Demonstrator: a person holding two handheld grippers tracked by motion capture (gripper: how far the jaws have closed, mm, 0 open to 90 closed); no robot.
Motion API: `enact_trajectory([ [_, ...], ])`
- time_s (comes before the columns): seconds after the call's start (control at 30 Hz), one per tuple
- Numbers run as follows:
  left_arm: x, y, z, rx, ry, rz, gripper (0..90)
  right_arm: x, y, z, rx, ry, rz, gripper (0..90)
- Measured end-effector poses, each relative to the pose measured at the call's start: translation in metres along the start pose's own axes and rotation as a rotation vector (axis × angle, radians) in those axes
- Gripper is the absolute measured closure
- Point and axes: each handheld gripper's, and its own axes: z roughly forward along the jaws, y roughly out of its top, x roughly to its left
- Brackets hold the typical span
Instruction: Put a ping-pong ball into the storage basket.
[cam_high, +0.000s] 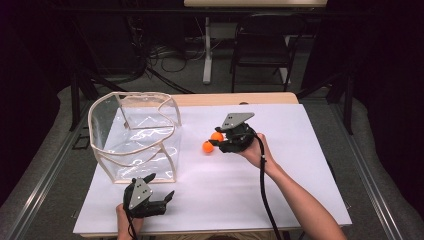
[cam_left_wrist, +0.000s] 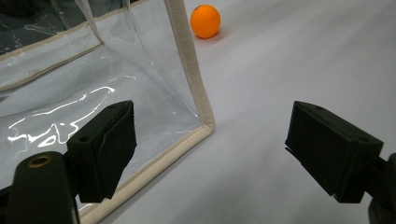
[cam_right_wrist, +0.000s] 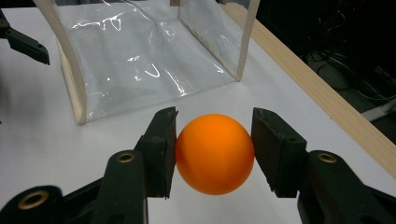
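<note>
You have nothing to read here — no words, labels, brand marks, numbers or signs stand on anything in the three views.

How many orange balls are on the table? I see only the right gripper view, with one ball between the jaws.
Observer: Two. The high view shows a second orange ball on the white table, just left of the held ball.
Operator: Where is the left gripper?
Observer: The left gripper stands open near the front corner of the clear bag, holding nothing.
Operator: Is the bag's opening free?
Observer: In the high view the clear bag stands upright with its top open, and no ball is inside.
</note>
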Motion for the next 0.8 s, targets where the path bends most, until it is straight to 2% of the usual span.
enact_trajectory([
  [0.8,0.000,0.000,-0.001,-0.003,0.003,0.006,16.1,-0.009,0.017,0.006,0.008,-0.001,-0.013,51.3],
])
